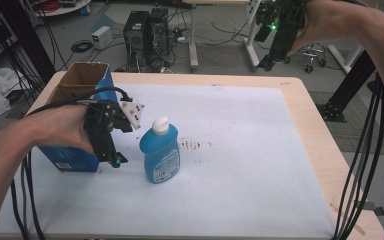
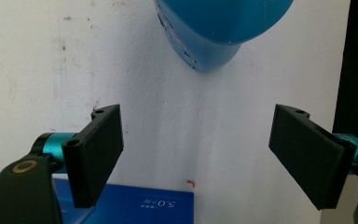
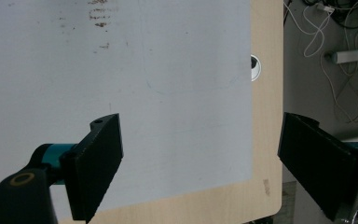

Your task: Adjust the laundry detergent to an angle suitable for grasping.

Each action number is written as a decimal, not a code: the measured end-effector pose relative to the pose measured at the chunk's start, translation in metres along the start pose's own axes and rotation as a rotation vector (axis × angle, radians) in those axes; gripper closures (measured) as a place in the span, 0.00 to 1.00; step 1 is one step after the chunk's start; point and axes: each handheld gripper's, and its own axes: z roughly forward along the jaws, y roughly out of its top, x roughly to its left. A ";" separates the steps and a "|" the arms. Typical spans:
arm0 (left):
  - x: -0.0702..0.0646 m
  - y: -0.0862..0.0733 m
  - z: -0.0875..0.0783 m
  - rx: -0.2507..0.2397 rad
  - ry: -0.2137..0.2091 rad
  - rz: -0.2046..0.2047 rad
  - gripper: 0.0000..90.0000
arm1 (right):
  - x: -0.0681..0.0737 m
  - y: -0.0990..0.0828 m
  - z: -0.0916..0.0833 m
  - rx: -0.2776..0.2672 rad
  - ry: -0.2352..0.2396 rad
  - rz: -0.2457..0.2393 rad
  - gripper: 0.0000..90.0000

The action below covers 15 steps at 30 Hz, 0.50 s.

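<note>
Here, one view at a time:

High view: your left gripper (image 1: pixel 114 161) hangs low over the pale blue mat (image 1: pixel 260 165), between the open blue cardboard box (image 1: pixel 80 100) and the upright blue plastic bottle with a white cap (image 1: pixel 160 152). The bottle stands just beside the gripper, apart from it, left of the mat's centre. Your right gripper (image 1: pixel 269 61) is raised high beyond the table's far edge, well apart from both things.

Left gripper view: the two black jaws stand wide with nothing between them. The bottle's rounded blue body (image 2: pixel 219 32) sits ahead and above the gap, untouched. A corner of the box (image 2: pixel 140 205), printed white on blue, lies below, near the left jaw.

Right gripper view: the jaws are spread wide and empty, looking down on bare mat (image 3: pixel 144 93) and the light wooden table edge (image 3: pixel 265 116) with its cable hole.

Step in hand: by the look of it, the approach to the bottle, with no grip yet made.

Next move: you would likely need to bring the left gripper forward until the bottle's body sits squarely between the pads, then close. The body is rounded and smooth, so an off-centre pinch may tip or twist it.
</note>
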 end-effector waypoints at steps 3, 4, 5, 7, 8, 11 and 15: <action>0.000 0.000 -0.001 -0.001 0.004 0.003 0.20 | 0.000 0.002 0.001 0.003 0.000 -0.008 0.15; 0.000 0.000 0.000 -0.002 0.003 0.004 0.20 | 0.000 0.002 0.001 0.004 -0.001 -0.007 0.15; 0.000 0.000 0.000 -0.003 0.004 0.001 0.20 | 0.001 0.003 0.001 0.005 -0.002 -0.006 0.15; 0.000 0.000 0.000 -0.002 0.004 0.000 0.20 | 0.001 0.003 0.002 0.009 0.001 -0.013 0.15; 0.001 0.000 0.000 -0.001 0.002 0.000 0.20 | 0.001 0.004 0.002 0.011 0.001 -0.013 0.15; 0.000 -0.001 -0.001 0.000 0.000 -0.005 0.20 | 0.001 0.004 0.004 0.017 0.007 -0.023 0.15; -0.001 -0.001 -0.002 0.007 -0.007 -0.004 0.20 | 0.001 0.004 0.002 0.001 0.004 -0.018 0.15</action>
